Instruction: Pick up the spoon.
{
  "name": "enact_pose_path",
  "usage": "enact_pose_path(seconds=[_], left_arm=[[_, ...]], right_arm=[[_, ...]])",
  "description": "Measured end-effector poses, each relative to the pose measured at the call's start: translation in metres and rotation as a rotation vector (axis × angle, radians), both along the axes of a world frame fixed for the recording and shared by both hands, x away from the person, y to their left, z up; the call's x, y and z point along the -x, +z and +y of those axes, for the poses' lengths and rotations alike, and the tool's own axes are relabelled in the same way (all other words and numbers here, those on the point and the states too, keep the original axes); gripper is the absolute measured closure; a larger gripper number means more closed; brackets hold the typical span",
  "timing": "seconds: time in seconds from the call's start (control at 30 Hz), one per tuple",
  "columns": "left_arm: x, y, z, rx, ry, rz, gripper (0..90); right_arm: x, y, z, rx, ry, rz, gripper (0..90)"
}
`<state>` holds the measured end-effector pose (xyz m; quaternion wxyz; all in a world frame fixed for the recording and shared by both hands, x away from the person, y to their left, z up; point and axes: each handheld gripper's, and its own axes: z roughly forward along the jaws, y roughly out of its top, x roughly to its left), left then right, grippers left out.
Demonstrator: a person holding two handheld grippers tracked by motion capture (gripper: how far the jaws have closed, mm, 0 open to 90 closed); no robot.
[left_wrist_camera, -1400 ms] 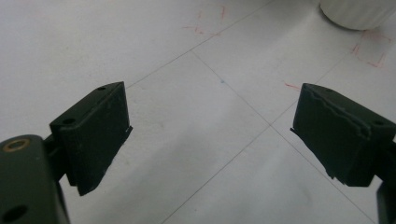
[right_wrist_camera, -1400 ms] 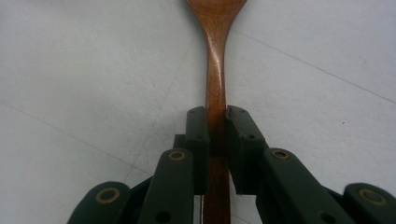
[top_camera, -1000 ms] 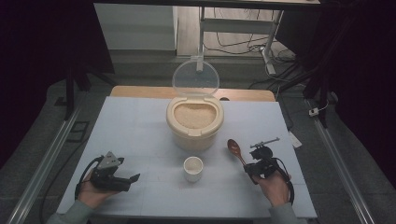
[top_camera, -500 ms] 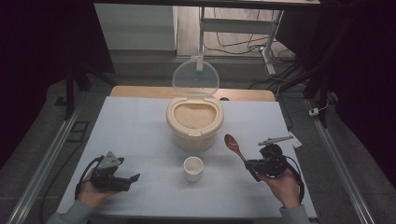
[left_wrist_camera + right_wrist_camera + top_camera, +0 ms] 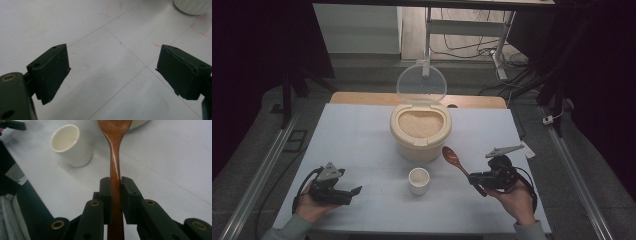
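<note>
A cream rice container (image 5: 420,131) full of rice stands mid-table with its clear lid (image 5: 421,82) raised. In front of it sits a small white cup (image 5: 419,180) (image 5: 69,144), empty. My right gripper (image 5: 476,181) (image 5: 115,185) is shut on the handle of a brown wooden spoon (image 5: 455,160) (image 5: 114,150), held above the table with the bowl pointing toward the container. Low at the front left, my left gripper (image 5: 354,192) (image 5: 112,72) rests open, with bare table between its jaws.
The white table (image 5: 357,140) has thin lines and red marks on it. A wooden board (image 5: 362,98) lies along its far edge. A floor stand and cables (image 5: 497,55) are beyond the table. A small white tag (image 5: 529,150) lies at the right edge.
My right gripper has lifted and moved right with the spoon, the spoon's bowl now raised and angled toward the container. The left gripper has stayed put.
</note>
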<state>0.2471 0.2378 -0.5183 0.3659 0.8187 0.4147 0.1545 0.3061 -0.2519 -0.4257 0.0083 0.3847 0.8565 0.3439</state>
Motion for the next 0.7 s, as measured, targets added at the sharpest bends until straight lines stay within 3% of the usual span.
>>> enact_pose_path(seconds=[0.33, 0.7], left_arm=[[0.000, 0.000, 0.000, -0.001, 0.001, 0.000, 10.7], [-0.001, 0.000, 0.000, 0.002, 0.004, 0.000, 10.7]], right_arm=[[0.002, -0.001, 0.011, -0.013, 0.065, -0.008, 79.1], [0.000, -0.002, 0.036, 0.014, 0.160, -0.027, 79.1]])
